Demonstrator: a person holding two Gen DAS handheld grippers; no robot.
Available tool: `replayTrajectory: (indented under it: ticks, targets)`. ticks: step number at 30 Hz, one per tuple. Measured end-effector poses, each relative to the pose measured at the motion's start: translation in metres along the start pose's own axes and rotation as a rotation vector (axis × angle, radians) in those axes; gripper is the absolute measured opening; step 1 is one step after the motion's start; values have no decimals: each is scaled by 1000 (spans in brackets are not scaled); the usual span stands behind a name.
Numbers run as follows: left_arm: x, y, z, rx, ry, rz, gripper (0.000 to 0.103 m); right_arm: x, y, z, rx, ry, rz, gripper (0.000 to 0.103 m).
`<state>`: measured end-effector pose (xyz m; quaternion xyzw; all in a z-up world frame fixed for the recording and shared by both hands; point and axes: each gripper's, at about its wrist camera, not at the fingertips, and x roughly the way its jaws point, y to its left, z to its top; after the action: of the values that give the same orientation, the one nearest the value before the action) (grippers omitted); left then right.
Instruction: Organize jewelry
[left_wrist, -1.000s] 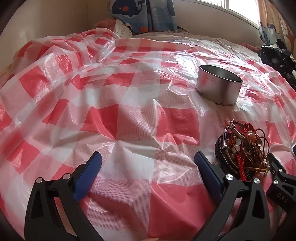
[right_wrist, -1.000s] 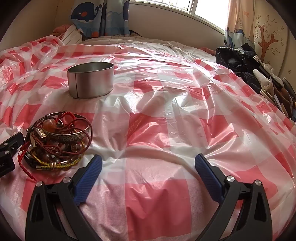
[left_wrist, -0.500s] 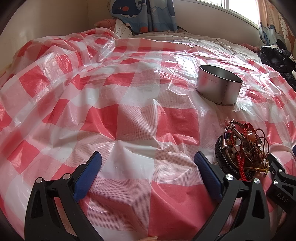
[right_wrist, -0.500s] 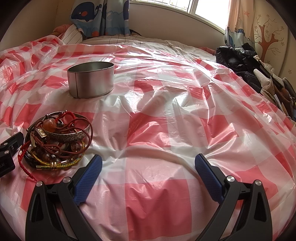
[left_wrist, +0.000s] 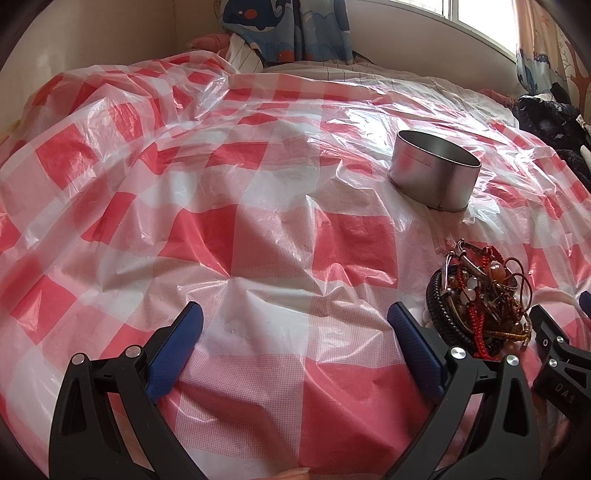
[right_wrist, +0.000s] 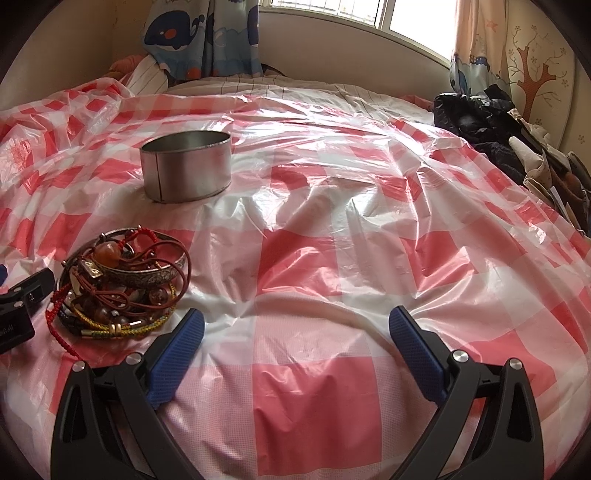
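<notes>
A tangled pile of bracelets and bead strings (left_wrist: 480, 299) lies on the red-and-white checked plastic sheet, also in the right wrist view (right_wrist: 122, 284). A round silver tin (left_wrist: 434, 175), open-topped, stands beyond it, and shows in the right wrist view (right_wrist: 186, 171). My left gripper (left_wrist: 291, 325) is open and empty, just left of the pile. My right gripper (right_wrist: 295, 332) is open and empty, just right of the pile. Both hover low over the sheet.
The checked sheet (right_wrist: 332, 240) covers a bed and is wrinkled. Dark clothes and bags (right_wrist: 498, 125) lie heaped at the right edge. A whale-print curtain (right_wrist: 199, 37) hangs at the back by the window wall.
</notes>
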<state>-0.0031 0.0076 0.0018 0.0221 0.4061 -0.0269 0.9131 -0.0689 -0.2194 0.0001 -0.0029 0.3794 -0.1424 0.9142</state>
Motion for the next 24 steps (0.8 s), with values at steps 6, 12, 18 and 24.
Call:
replayTrajectory:
  ticks: [6,12,18,24]
  targets:
    - [-4,15,4,-66,40,-73,96,-14,-2,11,12,-50,136,96]
    - [-16,19,15,-70,32,-61,96,-11,12,25,-50,-20,255,76]
    - [-11,17,18,-49,42,-71,96,15,14,33,-57,102,379,57]
    - [-12,15,18,-49,3,-100,96,29,7,35,6,166,519,18]
